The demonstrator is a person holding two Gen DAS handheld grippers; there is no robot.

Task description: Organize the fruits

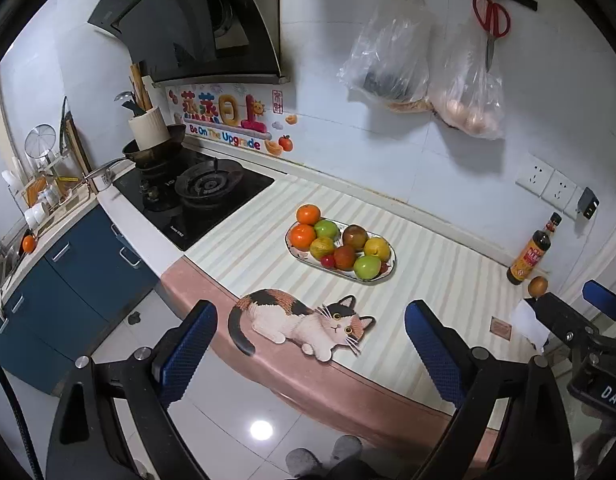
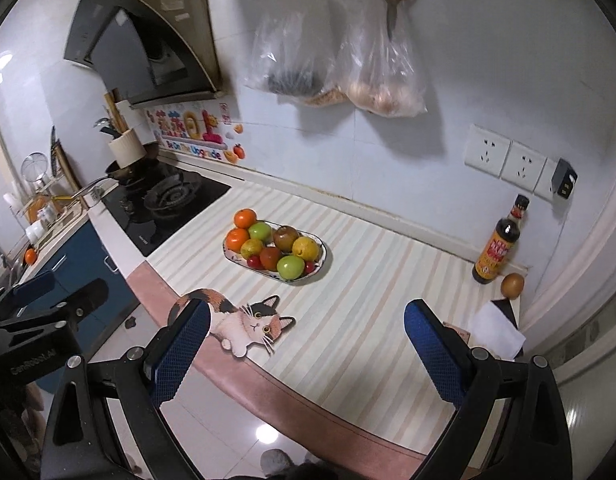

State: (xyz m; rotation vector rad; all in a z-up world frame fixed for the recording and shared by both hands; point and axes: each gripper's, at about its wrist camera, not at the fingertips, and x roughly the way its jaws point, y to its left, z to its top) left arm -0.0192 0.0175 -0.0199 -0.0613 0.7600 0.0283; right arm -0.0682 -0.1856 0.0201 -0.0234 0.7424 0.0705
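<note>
Left tool (image 1: 308, 344): in the left wrist view its blue-padded fingers stand spread wide, nothing between them, hovering over the near edge of the desk (image 1: 428, 280).
Plate (image 1: 384, 274): an oval dish near the middle of the striped desk, well apart from the left tool.
Fruits: piled on the plate, two oranges (image 1: 308, 214) at its far-left end, green apples (image 1: 367, 266), a yellow fruit (image 1: 377, 249), reddish fruits and small red ones touching one another.
Cat mat (image 1: 304, 322): lies flat at the desk's near edge, between the left tool's fingers.
Right tool, seen from the left: its black body and a blue finger (image 1: 602, 300) show at the right border.
Right tool (image 2: 308, 344): in the right wrist view the jaws are likewise wide apart and empty, above the desk's front edge.
Plate from here (image 2: 322, 262): ahead and left of centre, full of fruit.
Sauce bottle (image 2: 498, 246): upright at the far-right corner, a brown round fruit (image 2: 513, 285) just beside it.
Stove (image 2: 176, 204): left of the plate.
</note>
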